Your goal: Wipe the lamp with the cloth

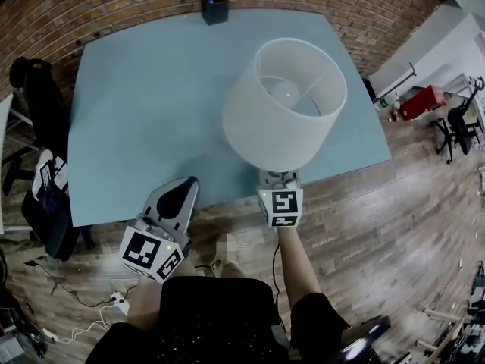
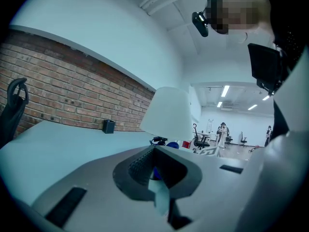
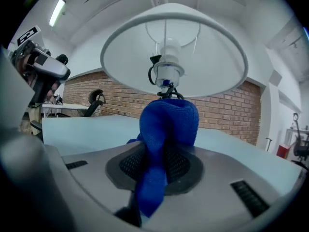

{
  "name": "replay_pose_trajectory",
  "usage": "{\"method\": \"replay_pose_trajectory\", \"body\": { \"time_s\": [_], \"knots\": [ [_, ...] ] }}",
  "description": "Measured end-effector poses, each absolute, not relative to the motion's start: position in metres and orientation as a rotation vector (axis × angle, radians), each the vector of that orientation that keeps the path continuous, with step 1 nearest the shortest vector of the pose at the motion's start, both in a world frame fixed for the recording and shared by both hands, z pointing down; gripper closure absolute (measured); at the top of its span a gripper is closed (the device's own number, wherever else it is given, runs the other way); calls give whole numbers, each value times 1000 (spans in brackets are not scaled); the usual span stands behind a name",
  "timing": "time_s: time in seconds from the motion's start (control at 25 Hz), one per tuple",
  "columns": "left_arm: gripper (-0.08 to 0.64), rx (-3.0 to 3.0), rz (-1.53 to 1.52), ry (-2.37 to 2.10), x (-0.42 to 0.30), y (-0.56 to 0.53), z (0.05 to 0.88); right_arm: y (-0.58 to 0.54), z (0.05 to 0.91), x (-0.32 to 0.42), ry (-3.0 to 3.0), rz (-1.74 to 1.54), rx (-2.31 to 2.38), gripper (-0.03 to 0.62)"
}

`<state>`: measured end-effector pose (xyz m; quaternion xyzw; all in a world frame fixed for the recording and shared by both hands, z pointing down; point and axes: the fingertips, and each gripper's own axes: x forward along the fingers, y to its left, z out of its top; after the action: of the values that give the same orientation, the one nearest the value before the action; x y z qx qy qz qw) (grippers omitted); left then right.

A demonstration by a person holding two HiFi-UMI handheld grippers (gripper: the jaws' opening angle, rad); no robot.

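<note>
A lamp with a white shade (image 1: pixel 284 105) stands on the teal table (image 1: pixel 144 97), toward its front right. My right gripper (image 1: pixel 279 179) sits at the table's front edge, just below the shade's near rim. It is shut on a blue cloth (image 3: pixel 166 129), which bunches up above the jaws. From the right gripper view I look up into the shade (image 3: pixel 174 47) at the bulb socket (image 3: pixel 166 74). My left gripper (image 1: pixel 180 192) hovers at the front edge, left of the lamp, with its jaws together and nothing in them. The left gripper view shows the shade (image 2: pixel 166 112) ahead.
A small black box (image 1: pixel 214 7) stands at the table's far edge by the brick wall (image 1: pixel 114 2). A black chair (image 1: pixel 30 89) is off the table's left side. A red case (image 1: pixel 424 101) and office chairs stand to the right on the wooden floor.
</note>
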<state>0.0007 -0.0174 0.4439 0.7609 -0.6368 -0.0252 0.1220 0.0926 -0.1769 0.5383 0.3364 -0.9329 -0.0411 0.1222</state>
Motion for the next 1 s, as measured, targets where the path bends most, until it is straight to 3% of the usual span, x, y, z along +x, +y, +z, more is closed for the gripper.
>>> {"method": "replay_pose_trajectory", "body": {
  "time_s": [0.52,1.0],
  "knots": [
    [551,2214,-15,-1856,-2,-26,444,-170,595,107,-2581,330,689,517],
    [551,2277,3,-1899,16,-62,421,-206,493,213,-3137,1147,884,518]
  ]
}}
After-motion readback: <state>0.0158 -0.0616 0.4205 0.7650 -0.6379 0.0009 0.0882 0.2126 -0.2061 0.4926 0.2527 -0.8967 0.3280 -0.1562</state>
